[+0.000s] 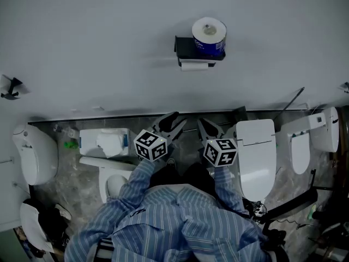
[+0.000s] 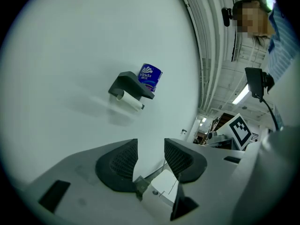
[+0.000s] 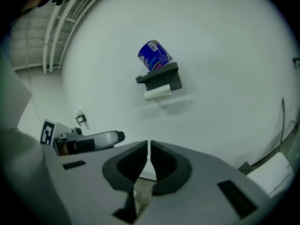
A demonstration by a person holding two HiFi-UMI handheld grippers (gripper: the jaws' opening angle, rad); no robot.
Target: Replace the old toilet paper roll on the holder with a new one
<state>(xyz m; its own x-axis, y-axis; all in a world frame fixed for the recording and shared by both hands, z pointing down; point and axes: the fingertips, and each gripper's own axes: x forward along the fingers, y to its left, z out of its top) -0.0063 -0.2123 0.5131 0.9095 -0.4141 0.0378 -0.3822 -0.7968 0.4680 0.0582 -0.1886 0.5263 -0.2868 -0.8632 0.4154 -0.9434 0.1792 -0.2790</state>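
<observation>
A black holder (image 1: 186, 49) is fixed to the white wall. A new roll in a blue wrapper (image 1: 209, 37) stands on its top shelf. Under the shelf hangs the thin, nearly used-up white roll (image 1: 195, 66). My left gripper (image 1: 173, 120) and right gripper (image 1: 207, 126) are side by side well short of the wall, both below the holder. In the left gripper view the left gripper (image 2: 151, 144) is open with nothing between its jaws; the holder (image 2: 127, 84) is ahead and above it. In the right gripper view the right gripper (image 3: 148, 144) is shut and empty, below the wrapped roll (image 3: 154, 55).
A white toilet (image 1: 256, 157) stands at the wall to my right, with another (image 1: 305, 141) beyond it. To my left is a toilet (image 1: 112, 176) whose cistern carries a tissue pack (image 1: 109, 142). A wall hook (image 1: 11, 86) sits far left.
</observation>
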